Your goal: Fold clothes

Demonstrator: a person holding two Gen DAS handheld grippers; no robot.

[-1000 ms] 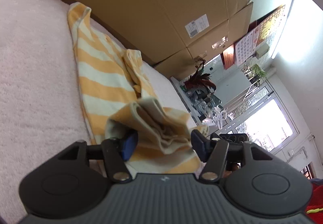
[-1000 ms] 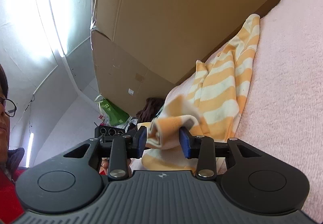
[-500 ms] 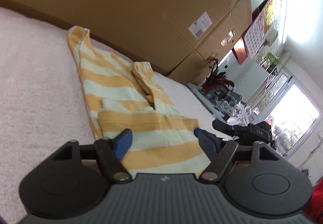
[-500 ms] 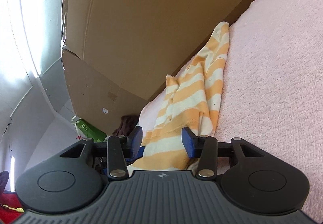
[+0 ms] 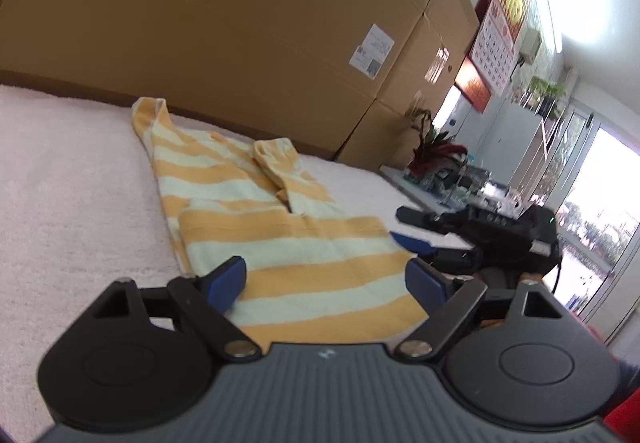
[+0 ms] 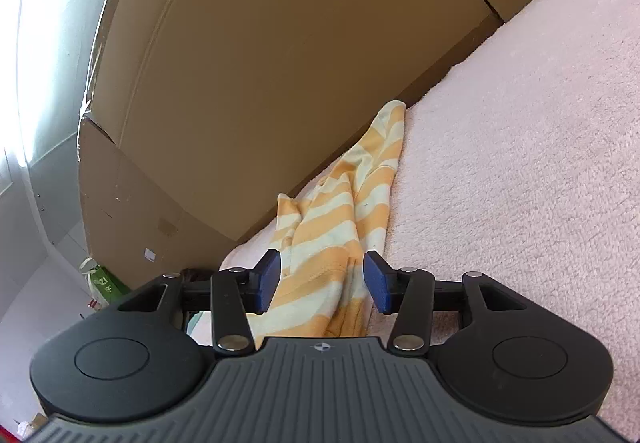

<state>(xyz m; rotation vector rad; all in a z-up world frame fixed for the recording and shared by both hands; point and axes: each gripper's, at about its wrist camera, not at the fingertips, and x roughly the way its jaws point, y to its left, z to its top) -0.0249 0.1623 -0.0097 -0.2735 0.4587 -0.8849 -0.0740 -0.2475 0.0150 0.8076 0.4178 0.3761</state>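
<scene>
An orange-and-cream striped garment [image 5: 280, 243] lies on the fluffy pale pink cover [image 5: 72, 183], its near part folded over flat. My left gripper [image 5: 324, 279] hovers low over the near edge; its jaws are opening and the blue pads touch no cloth. My right gripper [image 5: 408, 231] shows at the garment's right corner in the left wrist view. In the right wrist view the garment [image 6: 360, 195] runs away between the pads of the right gripper [image 6: 322, 281]. Those jaws are opening too, with gaps on both sides of the cloth.
Tall cardboard boxes [image 5: 240, 23] wall off the far side of the cover [image 6: 520, 163] and fill the right wrist view [image 6: 280, 63]. A red-leafed plant [image 5: 436, 151], a wall calendar [image 5: 504, 15] and glass doors [image 5: 600, 223] lie to the right. A green bag [image 6: 102, 281] sits low left.
Both grippers held bunched cloth a second ago and have let it go. The folded part now lies flat, both jaws stand wider, and the left view has rolled level.
</scene>
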